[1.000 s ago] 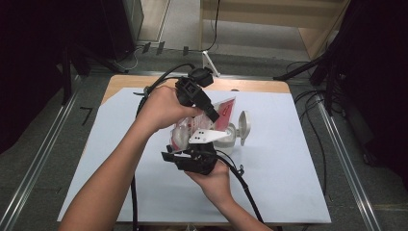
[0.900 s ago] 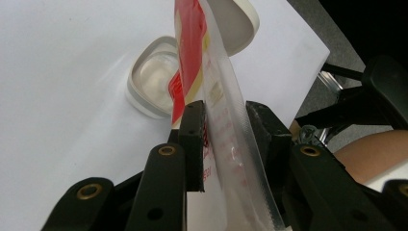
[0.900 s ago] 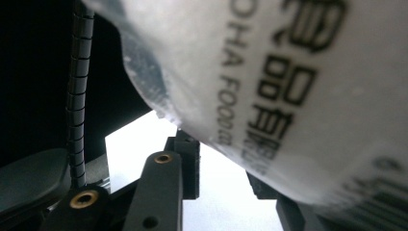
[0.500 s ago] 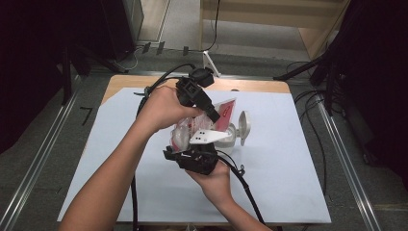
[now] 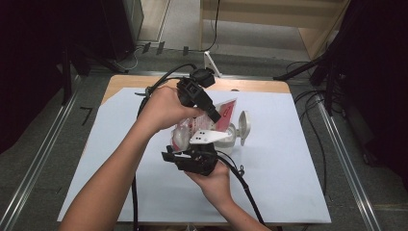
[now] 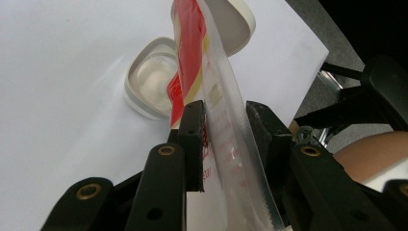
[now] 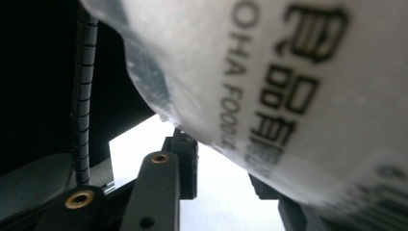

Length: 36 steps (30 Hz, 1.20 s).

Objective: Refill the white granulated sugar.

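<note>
A red and clear printed pouch [image 5: 226, 111] hangs tilted above an open white tub [image 5: 232, 138]. My left gripper [image 5: 216, 118] comes down from the upper left and is shut on the pouch [image 6: 192, 43] along its clear sealed edge. Its own view looks past its tips [image 6: 223, 125] at the tub [image 6: 149, 82] and the tub's hinged lid [image 6: 235, 19]. From below, my right gripper [image 5: 186, 147] points up at the pouch's bulging clear end. Its jaws have just been opening. In its view the pouch [image 7: 288, 96] lies over the tips [image 7: 221, 163], with bare table showing between the pads.
A white sheet [image 5: 288, 183] covers the wooden table. The tub's lid [image 5: 244, 126] stands open to the right. Black cables trail from both grippers across the sheet. Dark equipment and floor rails flank the table.
</note>
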Each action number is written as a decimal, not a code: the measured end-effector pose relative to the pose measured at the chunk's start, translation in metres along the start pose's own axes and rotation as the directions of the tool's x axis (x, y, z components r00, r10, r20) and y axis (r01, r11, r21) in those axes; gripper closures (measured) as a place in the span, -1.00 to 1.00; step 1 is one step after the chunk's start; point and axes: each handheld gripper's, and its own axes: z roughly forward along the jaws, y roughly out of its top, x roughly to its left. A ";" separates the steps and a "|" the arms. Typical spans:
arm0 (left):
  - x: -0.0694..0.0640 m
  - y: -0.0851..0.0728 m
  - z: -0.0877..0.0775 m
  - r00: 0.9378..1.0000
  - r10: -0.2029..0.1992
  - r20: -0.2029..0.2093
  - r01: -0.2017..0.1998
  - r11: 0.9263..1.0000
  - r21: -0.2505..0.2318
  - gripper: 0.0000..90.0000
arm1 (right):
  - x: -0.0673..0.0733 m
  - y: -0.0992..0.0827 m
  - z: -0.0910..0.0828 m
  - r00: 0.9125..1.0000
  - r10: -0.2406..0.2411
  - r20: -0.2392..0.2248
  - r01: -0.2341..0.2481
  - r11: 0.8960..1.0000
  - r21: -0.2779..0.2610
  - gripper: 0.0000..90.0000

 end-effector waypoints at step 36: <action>0.006 0.002 -0.001 0.999 -0.030 -0.009 0.030 1.000 0.006 0.56 | -0.002 0.000 -0.007 1.000 0.011 -0.008 -0.011 1.000 -0.023 0.31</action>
